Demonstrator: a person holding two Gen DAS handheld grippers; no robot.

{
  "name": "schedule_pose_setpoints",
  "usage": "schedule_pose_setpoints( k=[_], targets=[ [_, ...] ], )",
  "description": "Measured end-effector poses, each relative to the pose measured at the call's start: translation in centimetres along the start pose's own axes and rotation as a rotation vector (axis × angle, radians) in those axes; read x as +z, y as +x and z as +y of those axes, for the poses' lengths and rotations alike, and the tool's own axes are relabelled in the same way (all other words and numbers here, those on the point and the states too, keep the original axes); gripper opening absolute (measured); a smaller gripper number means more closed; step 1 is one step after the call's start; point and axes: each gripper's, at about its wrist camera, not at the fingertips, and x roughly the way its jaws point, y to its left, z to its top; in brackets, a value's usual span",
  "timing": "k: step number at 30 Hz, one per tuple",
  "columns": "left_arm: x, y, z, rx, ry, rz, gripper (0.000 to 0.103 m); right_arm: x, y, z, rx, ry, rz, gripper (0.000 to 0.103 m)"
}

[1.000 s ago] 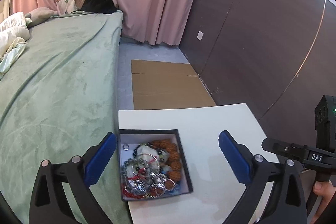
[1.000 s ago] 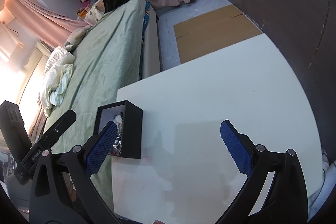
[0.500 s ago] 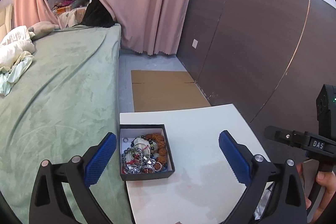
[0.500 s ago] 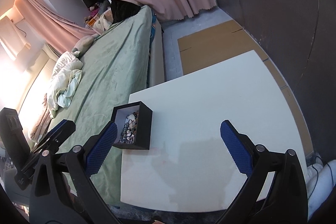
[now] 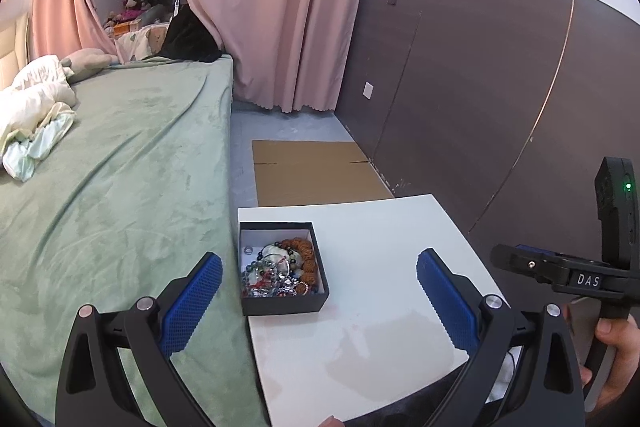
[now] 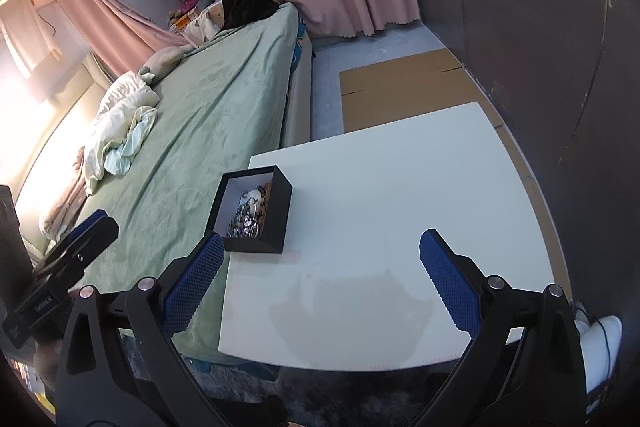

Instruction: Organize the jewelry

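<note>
My left gripper (image 5: 318,285) is spread wide with nothing between its blue pads (image 5: 191,303), held above the near edge of the white table (image 5: 380,327). My right gripper (image 6: 320,281) is just as wide and just as empty, hanging over the table's near side.

From the left wrist, the black box (image 5: 282,301) sits at about 11 o'clock from the gap between my fingers, close to the table's left edge beside the green bedspread (image 5: 120,167). The jewelry (image 5: 280,269) is heaped inside it: brown beads toward the box's right wall, a tangle of silver and dark pieces in the middle, and a small ring (image 5: 248,250) lying apart near the left wall.

I judge this to be the opening of the job: nothing has been lifted out, and the table around the box is bare. Next I would bring one gripper down over the box, narrow it, and pinch a single piece free of the tangle, probably steadying the box with the other.

The left view looks straight down into the box and also catches the person's hand (image 5: 612,359) on the right handle. The right view sees the box's outer wall and only a slice of the contents, but it shows the table's whole far right half and a white shoe (image 6: 600,339) at 4 o'clock.
</note>
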Motion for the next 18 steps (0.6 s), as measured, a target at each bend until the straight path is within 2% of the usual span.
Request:
schedule_pose_setpoints(
  k=[8, 13, 18],
  targets=[
    [0.0, -3.3, -0.7, 0.009, 0.012, -0.025, 0.095, -0.6, -1.8, 0.6, -0.003, -0.045, -0.023, 0.098],
    [-0.3, -3.4, -1.3, 0.025, 0.026, -0.012, 0.095, -1.0, -2.2, 0.6, 0.011, -0.064, -0.02, 0.098],
    [-0.5, -3.6, -1.1, 0.041, -0.004, -0.021, 0.095, -1.4, -1.9, 0.8, 0.016, -0.075, -0.002, 0.098]
  ],
)
